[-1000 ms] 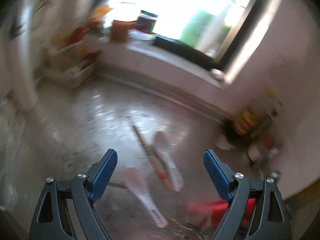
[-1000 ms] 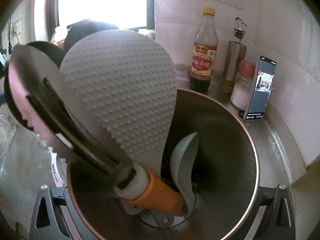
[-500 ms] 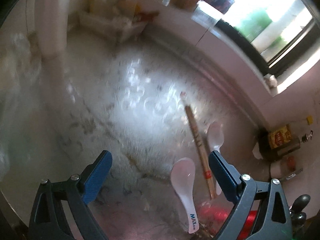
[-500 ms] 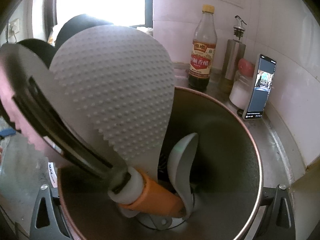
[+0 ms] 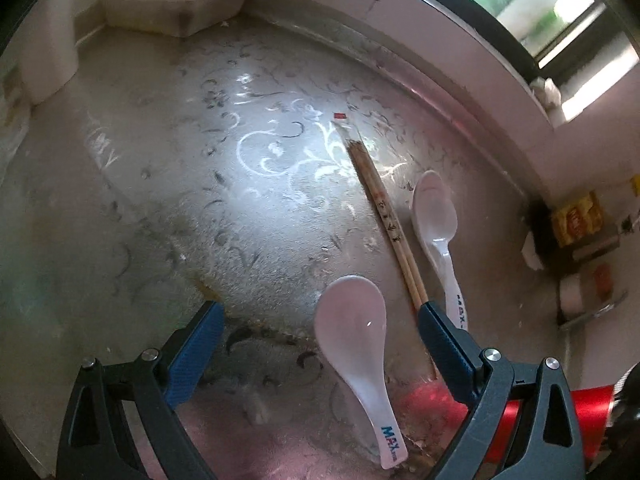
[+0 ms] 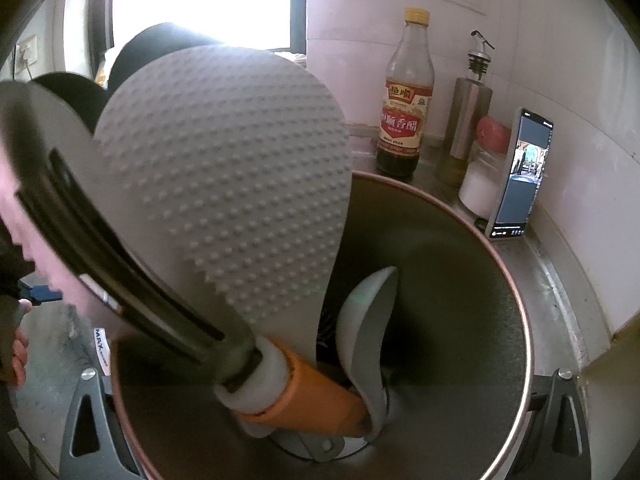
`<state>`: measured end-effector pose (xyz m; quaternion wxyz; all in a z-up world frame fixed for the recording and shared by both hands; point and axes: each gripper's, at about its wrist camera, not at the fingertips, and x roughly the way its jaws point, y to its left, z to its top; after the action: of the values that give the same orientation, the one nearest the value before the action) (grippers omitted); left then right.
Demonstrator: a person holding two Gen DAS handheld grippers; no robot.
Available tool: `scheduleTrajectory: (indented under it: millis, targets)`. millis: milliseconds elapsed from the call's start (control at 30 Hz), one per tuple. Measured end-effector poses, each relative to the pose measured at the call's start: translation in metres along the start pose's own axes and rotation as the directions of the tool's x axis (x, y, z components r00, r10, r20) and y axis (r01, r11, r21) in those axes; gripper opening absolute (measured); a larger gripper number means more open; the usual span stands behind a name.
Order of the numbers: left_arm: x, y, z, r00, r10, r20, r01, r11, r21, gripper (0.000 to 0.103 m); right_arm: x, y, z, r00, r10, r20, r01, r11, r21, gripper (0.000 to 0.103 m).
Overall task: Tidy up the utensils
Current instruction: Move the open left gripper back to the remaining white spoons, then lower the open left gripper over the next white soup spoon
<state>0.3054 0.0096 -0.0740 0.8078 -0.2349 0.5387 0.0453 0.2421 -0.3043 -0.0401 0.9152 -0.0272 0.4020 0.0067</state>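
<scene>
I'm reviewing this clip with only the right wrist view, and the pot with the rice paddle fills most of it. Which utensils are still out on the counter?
Observer: In the left wrist view, two white spoons and a pair of chopsticks lie on the counter.
Operator: Are the left tongs holding anything?
Observer: No. The left tongs are open and have just been opening. The nearer white spoon has its bowl between the fingers, untouched.
Operator: Where are the chopsticks?
Observer: They lie side by side between that spoon and the farther white spoon.
</scene>
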Motion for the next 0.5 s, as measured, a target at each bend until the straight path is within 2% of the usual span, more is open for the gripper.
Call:
scheduleTrajectory:
  millis: [233, 500]
  targets:
    - [0.013, -0.021, 0.002, 0.995, 0.095, -0.012, -0.094, 0.992, 0.088, 0.097, 0.001, 0.000, 0.000, 1.000, 0.001, 0.000, -0.001, 1.000, 0.000, 0.103]
    - [0.025, -0.034, 0.004, 0.986, 0.167, -0.002, -0.164, 0.971, 0.174, 0.097, 0.001, 0.000, -0.001, 1.000, 0.002, -0.001, -0.002, 1.000, 0.000, 0.103]
